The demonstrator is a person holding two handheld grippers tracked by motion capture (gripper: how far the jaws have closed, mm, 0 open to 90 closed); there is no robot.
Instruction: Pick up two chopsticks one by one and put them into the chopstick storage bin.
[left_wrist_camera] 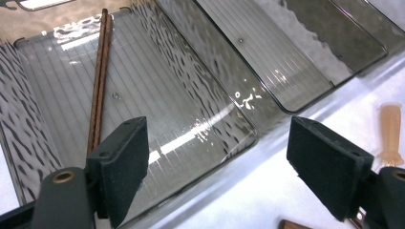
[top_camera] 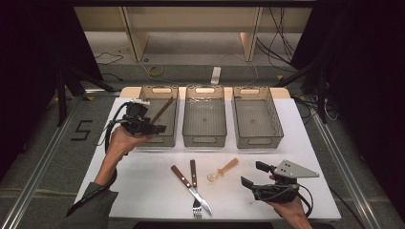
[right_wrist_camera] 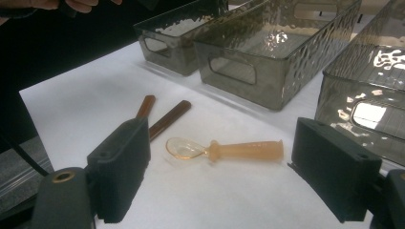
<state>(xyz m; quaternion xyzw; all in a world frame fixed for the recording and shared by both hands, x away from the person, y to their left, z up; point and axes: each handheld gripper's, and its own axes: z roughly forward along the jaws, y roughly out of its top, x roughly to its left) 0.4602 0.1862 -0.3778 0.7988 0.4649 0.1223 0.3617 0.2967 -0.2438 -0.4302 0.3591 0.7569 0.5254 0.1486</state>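
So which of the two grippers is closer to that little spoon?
The right. The right gripper sits just right of the spoon on the table, its open jaws facing it. The left gripper hovers over the left bin, well away.

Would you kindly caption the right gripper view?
Open right gripper faces a translucent spoon before three bins.
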